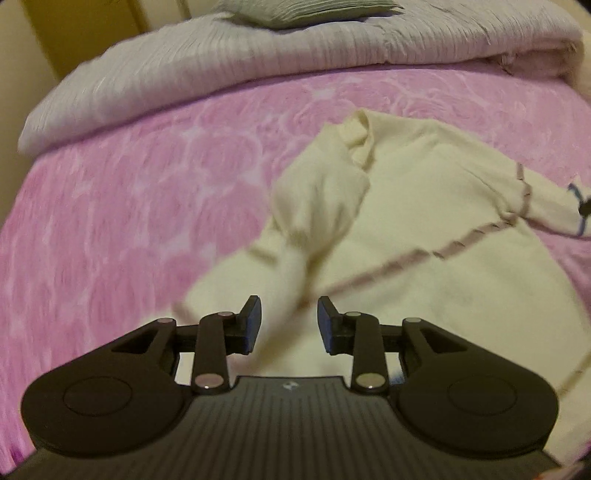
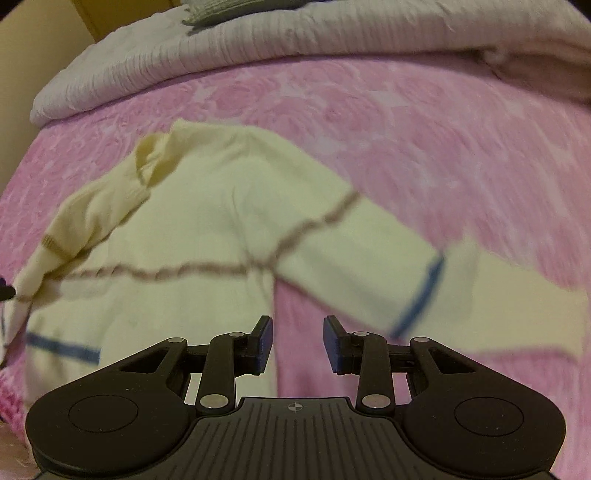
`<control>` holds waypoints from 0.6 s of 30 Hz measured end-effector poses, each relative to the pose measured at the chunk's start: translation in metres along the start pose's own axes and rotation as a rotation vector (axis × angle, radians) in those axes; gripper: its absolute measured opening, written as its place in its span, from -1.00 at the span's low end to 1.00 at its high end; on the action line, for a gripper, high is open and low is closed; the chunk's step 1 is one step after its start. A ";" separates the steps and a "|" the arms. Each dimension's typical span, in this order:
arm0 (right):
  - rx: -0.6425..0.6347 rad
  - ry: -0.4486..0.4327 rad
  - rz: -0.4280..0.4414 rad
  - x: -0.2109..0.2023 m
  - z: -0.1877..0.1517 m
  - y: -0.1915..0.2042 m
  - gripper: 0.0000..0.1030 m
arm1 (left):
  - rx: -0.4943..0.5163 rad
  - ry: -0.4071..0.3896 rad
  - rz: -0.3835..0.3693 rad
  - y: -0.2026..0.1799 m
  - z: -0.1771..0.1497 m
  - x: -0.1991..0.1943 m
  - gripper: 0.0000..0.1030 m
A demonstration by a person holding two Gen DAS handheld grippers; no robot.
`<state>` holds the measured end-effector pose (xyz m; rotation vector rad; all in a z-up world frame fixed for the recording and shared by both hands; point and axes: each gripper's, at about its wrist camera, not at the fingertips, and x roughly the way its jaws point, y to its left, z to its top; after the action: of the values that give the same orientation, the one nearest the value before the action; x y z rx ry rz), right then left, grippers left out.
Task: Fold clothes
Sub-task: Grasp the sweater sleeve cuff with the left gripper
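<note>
Sweater (image 1: 424, 206), cream-coloured with thin brown and blue stripes, lies spread on the pink rose-patterned bedspread (image 1: 129, 192), collar end toward the far side of the bed. One sleeve (image 1: 317, 214) is folded across the body of the garment, running down toward the left claw (image 1: 290, 326); the other sleeve (image 2: 354, 266) stretches out sideways over the bedspread, its blue-banded cuff near the right claw (image 2: 298, 345). From where I stand, the left claw hangs over the near part of the sweater with its jaws partly open, the folded sleeve's end showing in the gap, though the pads do not seem to press on it. The right claw's jaws also stand partly open with nothing between them; I see only pink bedspread in the gap, just beside the sweater's side edge. Both views are smeared with blur. A pale ribbed blanket (image 1: 295, 62) lies bunched along the far side of the bed, with a greyish folded cloth (image 1: 310, 11) resting on top of it.
</note>
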<state>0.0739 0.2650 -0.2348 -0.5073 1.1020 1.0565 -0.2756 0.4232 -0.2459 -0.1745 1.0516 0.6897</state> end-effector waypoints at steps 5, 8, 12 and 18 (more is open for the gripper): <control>-0.139 -0.038 0.002 0.044 0.049 0.017 -0.34 | 0.049 -0.008 0.009 0.000 0.017 0.034 -0.44; -0.225 -0.079 0.004 0.072 0.080 0.025 -0.33 | 0.042 -0.006 -0.016 0.000 0.025 0.052 -0.44; -0.298 -0.108 0.025 0.109 0.119 0.022 -0.29 | 0.017 -0.018 -0.039 0.001 0.032 0.070 -0.44; -0.304 -0.079 0.092 0.165 0.152 0.007 0.20 | 0.010 -0.009 -0.067 0.009 0.032 0.089 -0.85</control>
<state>0.1501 0.4586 -0.3199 -0.6546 0.9066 1.3233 -0.2303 0.4833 -0.3032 -0.1966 1.0358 0.6245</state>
